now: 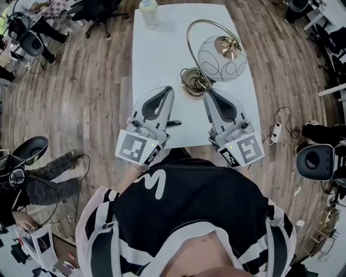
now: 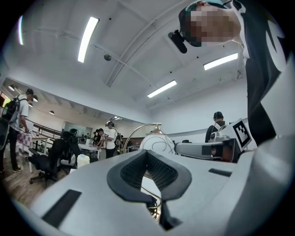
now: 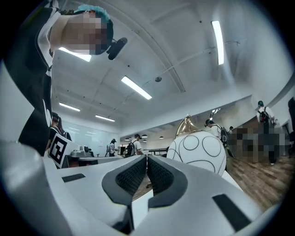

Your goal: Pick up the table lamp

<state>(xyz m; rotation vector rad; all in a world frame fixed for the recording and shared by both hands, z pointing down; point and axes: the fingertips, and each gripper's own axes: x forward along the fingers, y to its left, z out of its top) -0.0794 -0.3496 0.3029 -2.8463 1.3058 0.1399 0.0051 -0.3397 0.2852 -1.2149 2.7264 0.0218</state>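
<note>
The table lamp (image 1: 213,60), near the desk's (image 1: 157,54) right edge, is judged best taken by its stiff brass stem (image 1: 188,48), not its fragile shade (image 1: 227,66), with the left hand-held gripper (image 1: 168,90) and right hand-held gripper (image 1: 207,92) closed, empty.

The pale plastic jug (image 1: 149,11) at the white rectangular tabletop's (image 1: 162,54) far edge is cut off by the head view's top edge. The tabletop's near edge lies mostly under the grey left gripper (image 1: 167,91), the grey right gripper (image 1: 210,94) and the person's torso. In the left gripper view, the gold arched table lamp's (image 2: 154,140) base sits mostly behind the jaws; only 1 brass sliver shows.
</note>
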